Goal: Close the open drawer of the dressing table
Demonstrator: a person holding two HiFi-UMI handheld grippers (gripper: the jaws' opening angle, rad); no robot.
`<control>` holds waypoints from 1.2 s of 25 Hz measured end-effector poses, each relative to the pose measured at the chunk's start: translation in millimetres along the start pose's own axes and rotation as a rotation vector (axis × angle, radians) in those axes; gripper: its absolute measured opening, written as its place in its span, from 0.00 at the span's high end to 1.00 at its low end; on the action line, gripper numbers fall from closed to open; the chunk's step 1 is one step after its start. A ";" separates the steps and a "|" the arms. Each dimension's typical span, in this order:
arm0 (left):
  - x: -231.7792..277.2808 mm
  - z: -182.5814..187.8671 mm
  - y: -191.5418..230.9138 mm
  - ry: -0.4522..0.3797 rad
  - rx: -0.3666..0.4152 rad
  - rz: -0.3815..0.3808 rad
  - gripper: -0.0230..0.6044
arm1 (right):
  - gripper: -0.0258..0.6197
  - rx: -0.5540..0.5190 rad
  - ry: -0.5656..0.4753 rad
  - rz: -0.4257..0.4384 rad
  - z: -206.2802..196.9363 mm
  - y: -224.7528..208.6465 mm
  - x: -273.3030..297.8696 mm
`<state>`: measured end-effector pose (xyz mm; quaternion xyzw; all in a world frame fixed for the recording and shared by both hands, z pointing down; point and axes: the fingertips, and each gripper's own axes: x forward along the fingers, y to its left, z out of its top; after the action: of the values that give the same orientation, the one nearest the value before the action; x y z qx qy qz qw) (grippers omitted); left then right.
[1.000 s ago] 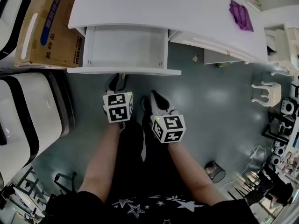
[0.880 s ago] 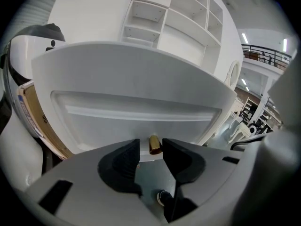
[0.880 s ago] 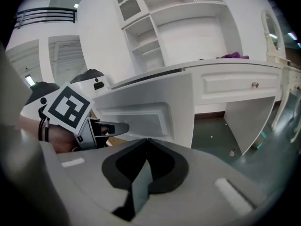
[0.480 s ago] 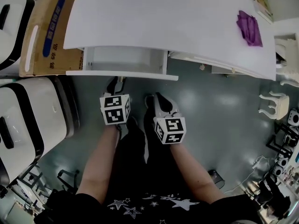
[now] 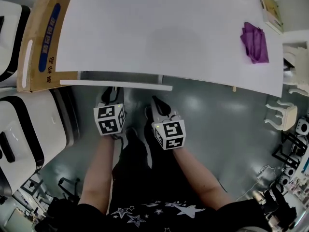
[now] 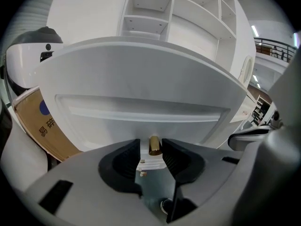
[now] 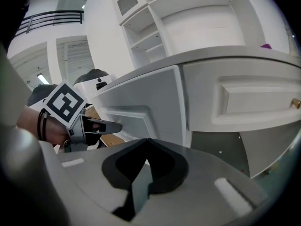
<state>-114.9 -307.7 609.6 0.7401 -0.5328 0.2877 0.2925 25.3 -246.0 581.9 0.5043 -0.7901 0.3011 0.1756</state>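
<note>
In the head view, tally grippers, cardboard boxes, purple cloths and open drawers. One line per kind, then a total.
Grippers: 2, left gripper and right gripper
Cardboard box: 1
Purple cloth: 1
Open drawer: 1
Total: 5

The white dressing table fills the upper part, and its drawer shows only as a thin strip past the near edge. The left gripper points close under that strip, with the right gripper just beside it. A purple cloth lies on the tabletop. A cardboard box stands to the left.
</note>
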 end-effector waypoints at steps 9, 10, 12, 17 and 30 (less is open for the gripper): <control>21.9 26.4 4.2 -0.038 -0.005 -0.001 0.72 | 0.96 0.012 0.040 0.002 -11.5 -12.6 7.6; 22.7 27.4 4.1 -0.038 -0.006 0.000 0.72 | 0.96 0.015 0.042 0.000 -12.2 -13.8 7.4; 25.2 29.8 3.4 -0.042 -0.002 0.001 0.72 | 0.96 0.017 0.043 -0.005 -11.9 -16.3 7.7; 29.9 34.2 4.6 -0.049 -0.002 -0.001 0.72 | 0.96 0.011 0.032 -0.020 -8.0 -16.8 10.9; 24.7 37.3 5.0 -0.092 0.036 -0.019 0.72 | 0.96 0.016 -0.027 -0.094 -0.3 2.4 -12.8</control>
<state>-108.9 -351.9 603.8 0.7629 -0.5333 0.2600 0.2569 28.6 -236.2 574.1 0.5465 -0.7652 0.2921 0.1747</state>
